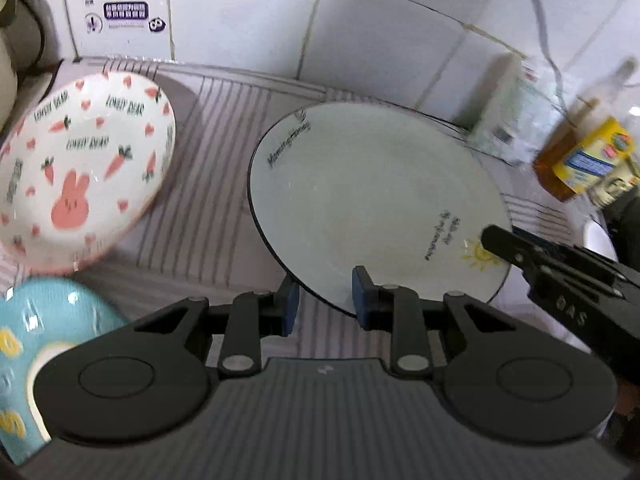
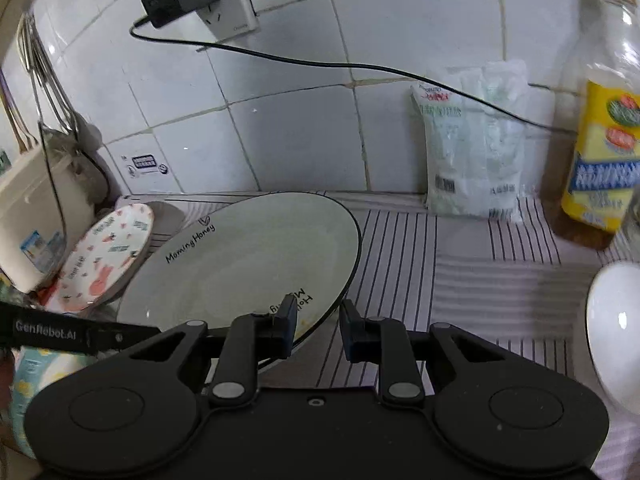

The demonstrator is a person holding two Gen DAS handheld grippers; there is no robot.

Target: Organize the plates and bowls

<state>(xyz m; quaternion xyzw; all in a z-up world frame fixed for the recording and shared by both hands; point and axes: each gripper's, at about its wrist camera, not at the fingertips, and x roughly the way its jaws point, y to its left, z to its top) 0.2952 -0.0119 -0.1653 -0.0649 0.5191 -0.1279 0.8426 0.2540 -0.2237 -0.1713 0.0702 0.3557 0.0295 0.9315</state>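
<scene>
Straddling the white plate [image 1: 372, 200] rim, both claws, left [image 1: 325, 300] and right [image 2: 318, 326], are open; we judge it stiff, glazed, slippery, breakable: pinch the rim.

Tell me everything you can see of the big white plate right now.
The white plate is round, glossy, ceramic-looking, with a thin dark rim, black "Morning Honey" lettering and a small yellow sun. It looks empty and tilted above the striped cloth. The left gripper and right gripper each straddle its near rim, fingers apart; whether they actually touch it is unclear.
</scene>
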